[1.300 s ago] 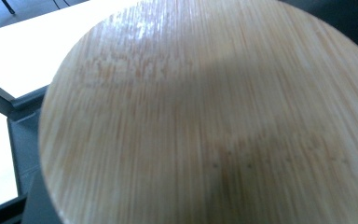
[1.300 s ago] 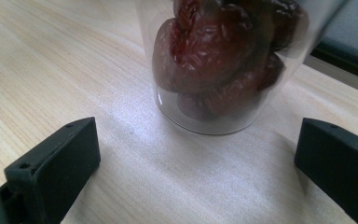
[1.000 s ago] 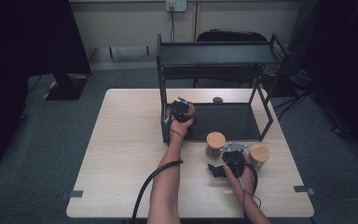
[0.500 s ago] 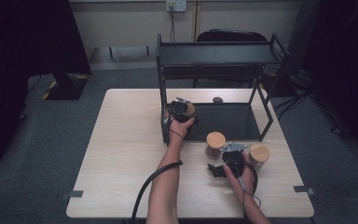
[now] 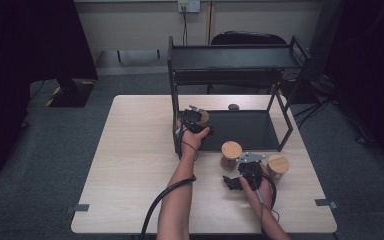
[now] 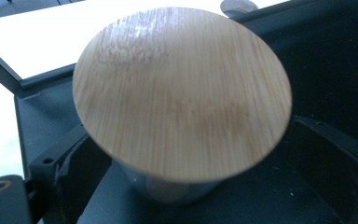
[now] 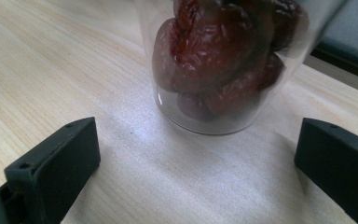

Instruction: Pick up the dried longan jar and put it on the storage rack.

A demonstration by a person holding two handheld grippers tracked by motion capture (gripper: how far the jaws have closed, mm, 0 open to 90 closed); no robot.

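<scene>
Down at the near right of the surface (image 5: 130, 165), my right gripper (image 7: 196, 163) sits low with its jaws spread wide, nothing between them yet, and a glass jar (image 7: 223, 65) of dark wrinkled dried fruit stands just ahead at twelve o'clock, upright, its long axis straight up from the wood. From above that looks like the jar at the middle (image 5: 231, 155), with a second bamboo-lidded jar (image 5: 278, 166) just beside my hand at about three o'clock. Up at the black shelf rack (image 5: 230, 57), my left gripper (image 5: 194, 121) carries a third jar at the lower tray's left end; its bamboo lid (image 6: 182, 93) faces the camera and tilts toward me, body below between the jaws, which seem closed on it. I judge these rigid, smooth, breakable, moderately heavy with fruit inside. Slick glass wants a square hold on the straight wall, below the lid and well above the base, keeping the lid skyward.
</scene>
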